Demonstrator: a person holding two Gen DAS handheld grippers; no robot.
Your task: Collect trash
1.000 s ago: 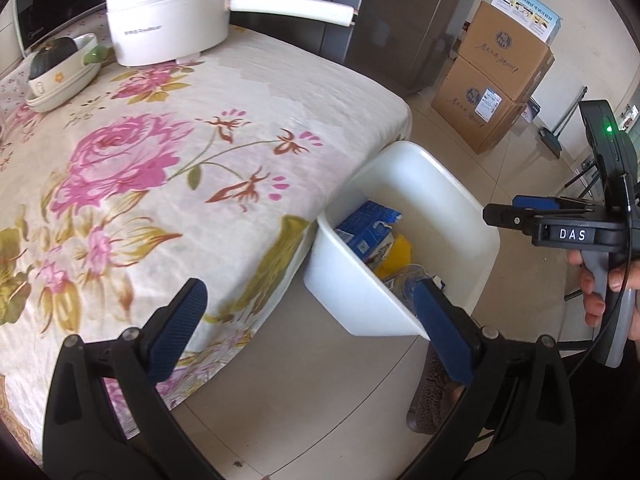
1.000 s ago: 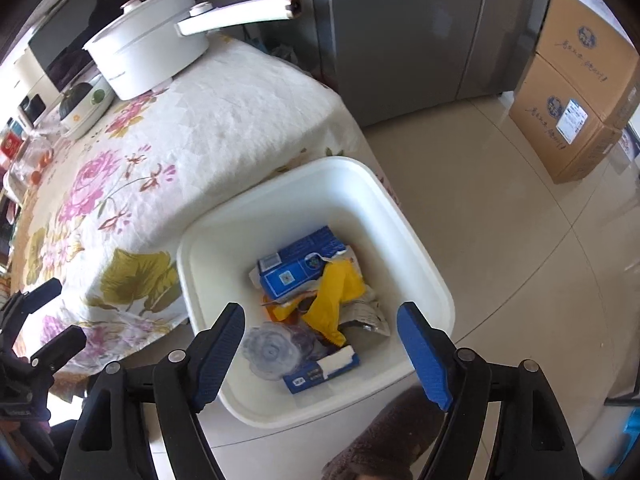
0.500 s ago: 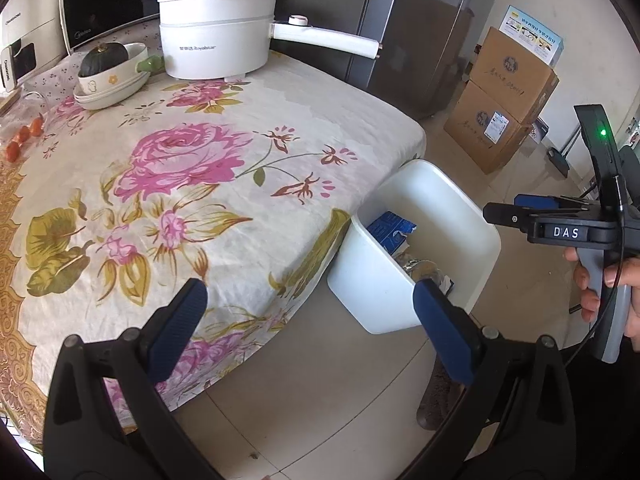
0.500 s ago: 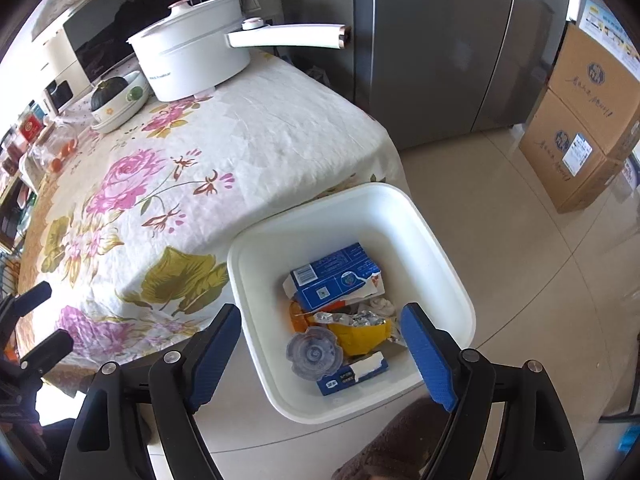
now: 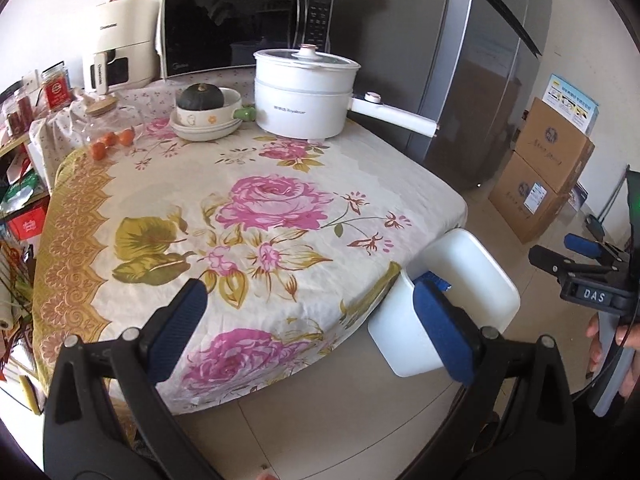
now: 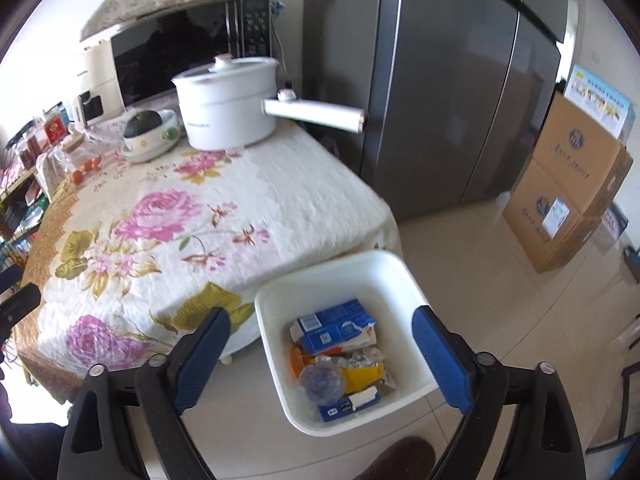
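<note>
A white bin (image 6: 404, 280) stands on the floor at the table's corner. It holds trash: a blue carton (image 6: 336, 326), a yellow wrapper (image 6: 362, 374), a clear plastic lid (image 6: 322, 380) and a small blue box (image 6: 348, 402). My right gripper (image 6: 320, 350) is open and empty above the bin. My left gripper (image 5: 308, 328) is open and empty over the table's near edge, with the bin (image 5: 468, 276) at its right. The right gripper (image 5: 580, 254) shows at the right edge of the left wrist view.
The table has a floral cloth (image 5: 260, 208). At its back stand a white pot with a long handle (image 5: 306, 92), a bowl with a squash (image 5: 204, 114), small oranges (image 5: 110, 142) and a microwave (image 5: 244, 32). A grey fridge (image 6: 452, 72) and cardboard boxes (image 6: 572, 184) stand right.
Both grippers have pulled back and risen from the bin, so more of the table shows. Both stayed open and empty. The trash in the bin lies as before.
</note>
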